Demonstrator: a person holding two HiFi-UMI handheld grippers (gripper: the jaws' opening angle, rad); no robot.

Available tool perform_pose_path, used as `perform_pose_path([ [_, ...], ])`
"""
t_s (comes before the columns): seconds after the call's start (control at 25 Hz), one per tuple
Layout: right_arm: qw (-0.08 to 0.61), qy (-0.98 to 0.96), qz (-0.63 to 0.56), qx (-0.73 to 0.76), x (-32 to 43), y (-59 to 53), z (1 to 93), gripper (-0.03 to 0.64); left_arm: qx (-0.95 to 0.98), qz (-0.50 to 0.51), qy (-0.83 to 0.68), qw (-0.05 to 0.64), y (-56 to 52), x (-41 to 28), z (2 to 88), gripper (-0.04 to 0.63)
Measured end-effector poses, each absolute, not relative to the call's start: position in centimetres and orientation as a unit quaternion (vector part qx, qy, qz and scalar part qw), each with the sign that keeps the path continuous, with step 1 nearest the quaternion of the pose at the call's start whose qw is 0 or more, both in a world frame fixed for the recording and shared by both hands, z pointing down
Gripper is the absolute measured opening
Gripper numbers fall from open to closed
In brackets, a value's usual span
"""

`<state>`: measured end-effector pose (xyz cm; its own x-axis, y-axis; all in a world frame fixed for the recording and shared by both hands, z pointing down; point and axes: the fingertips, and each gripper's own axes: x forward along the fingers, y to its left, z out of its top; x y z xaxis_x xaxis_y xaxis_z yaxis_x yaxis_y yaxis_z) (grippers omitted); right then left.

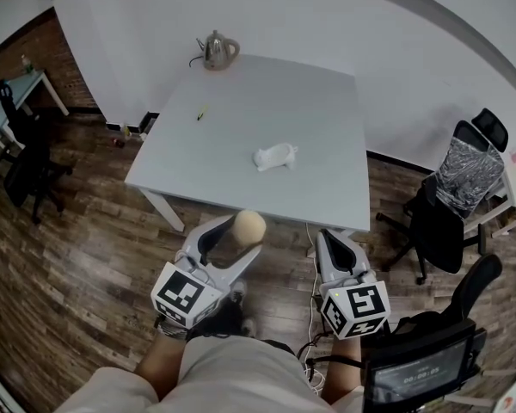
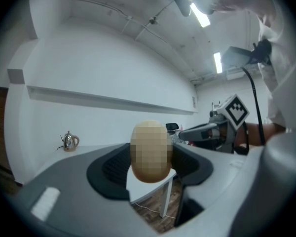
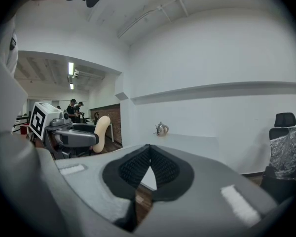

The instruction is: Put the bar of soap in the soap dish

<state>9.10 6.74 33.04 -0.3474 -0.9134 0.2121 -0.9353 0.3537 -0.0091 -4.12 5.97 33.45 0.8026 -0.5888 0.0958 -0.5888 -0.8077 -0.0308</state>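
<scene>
Head view: the left gripper point(image 1: 239, 236) is held short of the near edge of the pale grey rectangular table point(image 1: 267, 101), over the dark wood-plank floor point(image 1: 86, 256). Its jaws stand well apart and are clamped on the tan oval bar of soap point(image 1: 250, 224), which sits upright between them.

Left gripper view: confirmed. The soap fills the gap, with a black ribbed pad pressed against each of its sides.

The right gripper point(image 1: 328, 235) is held near the left one, to its right, and is likewise short of the table edge.

Right gripper view: the jaws are brought together, the ribbed pads meet at their tips, and nothing is between them.

The small white soap dish point(image 1: 275, 156) rests on the tabletop, towards the near right part. It is well apart from the soap, which has not yet been placed in it.

Other items noted:
- A silver metal kettle point(image 1: 217, 50) stands at the far left corner of the table.
- A small thin object point(image 1: 201, 113) lies on the left part of the tabletop and is too small to identify.
- A black office chair point(image 1: 439, 222) stands on the floor to the right of the table
</scene>
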Motion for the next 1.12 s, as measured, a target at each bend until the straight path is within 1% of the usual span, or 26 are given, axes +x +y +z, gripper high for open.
perform_pose_path([
  [1.12,0.094,-0.795,0.060,0.596,9.0,-0.9,32.2,0.003,0.961,0.037,-0.274,0.011,-3.4,-4.4,33.7,0.273],
])
